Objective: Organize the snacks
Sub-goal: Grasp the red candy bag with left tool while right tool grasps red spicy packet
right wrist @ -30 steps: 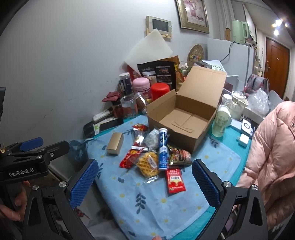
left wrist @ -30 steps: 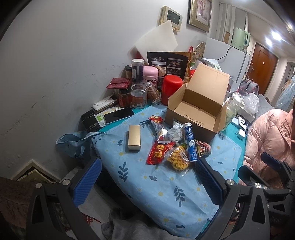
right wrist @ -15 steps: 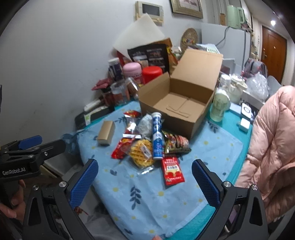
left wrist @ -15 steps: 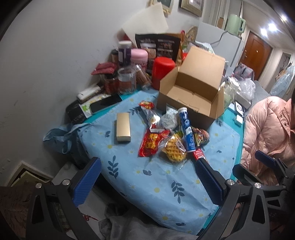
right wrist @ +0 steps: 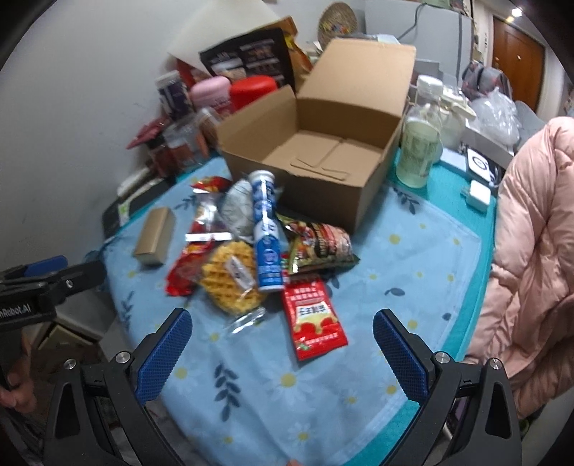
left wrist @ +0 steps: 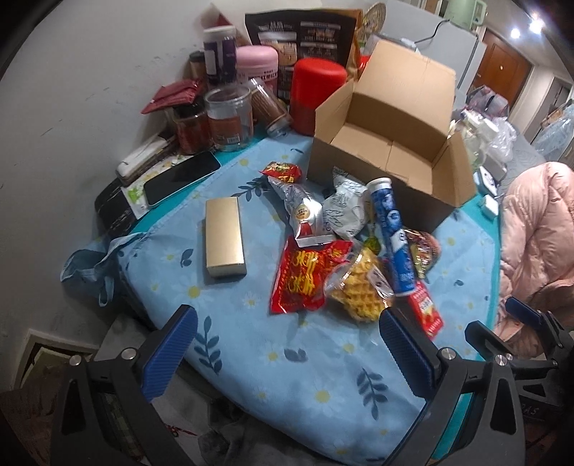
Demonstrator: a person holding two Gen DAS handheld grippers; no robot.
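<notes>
A pile of snacks lies on the blue flowered cloth [left wrist: 251, 344] in front of an open cardboard box [left wrist: 391, 143] [right wrist: 323, 157], which is empty. In the pile I see a blue tube [left wrist: 391, 236] [right wrist: 265, 229], a waffle pack [left wrist: 358, 290] [right wrist: 229, 276], a red packet [left wrist: 305, 276], a flat red sachet [right wrist: 312, 319] and a gold box [left wrist: 224, 236] [right wrist: 154, 233] to the left. My left gripper [left wrist: 287, 340] is open, just short of the pile. My right gripper [right wrist: 281, 344] is open too, hovering near the red sachet.
Jars, a red canister [left wrist: 315, 89], a pink tub [left wrist: 256, 64] and a black bag [left wrist: 301, 32] crowd the wall behind the box. A phone [left wrist: 179, 177] lies at the left. A bottle [right wrist: 418, 143] stands right of the box. A person in a pink jacket [right wrist: 531, 251] is at the right.
Both grippers have moved forward and down toward the snack pile, which now looks larger in both views. Nothing on the table has shifted.
</notes>
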